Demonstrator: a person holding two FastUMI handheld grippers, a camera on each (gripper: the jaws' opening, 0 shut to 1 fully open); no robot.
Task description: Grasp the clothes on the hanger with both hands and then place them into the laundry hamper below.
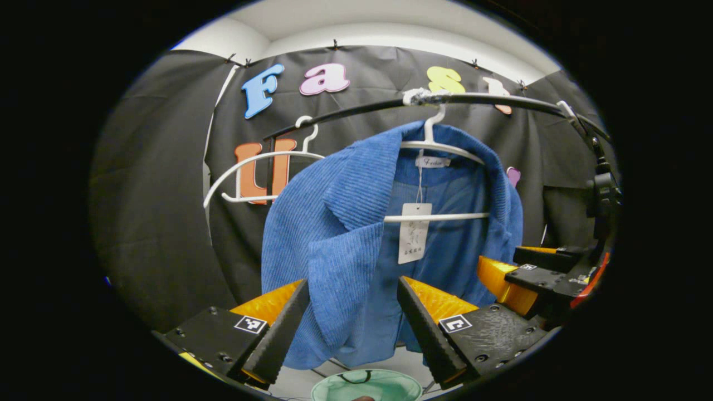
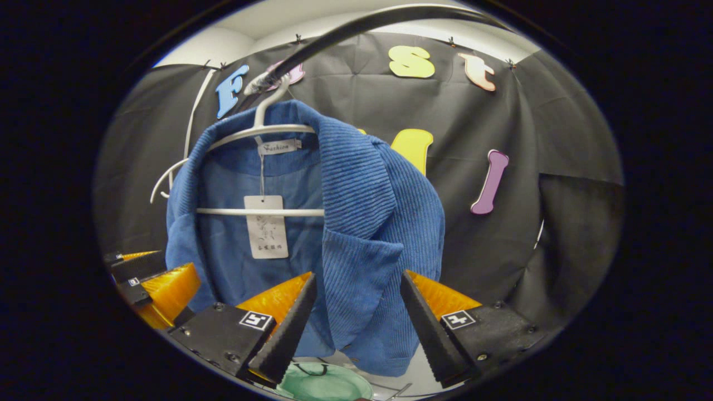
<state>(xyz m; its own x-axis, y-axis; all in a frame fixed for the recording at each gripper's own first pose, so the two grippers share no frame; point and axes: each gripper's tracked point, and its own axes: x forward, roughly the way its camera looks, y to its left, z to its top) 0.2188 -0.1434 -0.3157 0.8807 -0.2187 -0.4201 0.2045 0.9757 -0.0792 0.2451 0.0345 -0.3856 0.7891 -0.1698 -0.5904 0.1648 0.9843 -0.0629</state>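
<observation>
Jacket: blue ribbed jacket [image 1: 356, 223] hangs on a white hanger [image 1: 440, 147] from the black rail [image 1: 345, 114], front panels open, paper tag [image 1: 415, 231] at the centre.
Left gripper: left gripper [image 1: 353, 323] released, jaws spread on either side of one front panel, not pressing it.
Right gripper: right gripper [image 2: 356, 320] released likewise, astride the opposite panel; contact with the cloth cannot be confirmed.
Hamper: green hamper [image 1: 365, 387] sits below the jacket, only its rim visible.
Spare hanger: empty white hanger [image 1: 245, 172] beside the jacket on the same rail.
Risk: closing on a thin fold may let the cloth slip; a straight downward pull may snag the collar on the hanger shoulders and drag the hanger off the rail.
</observation>
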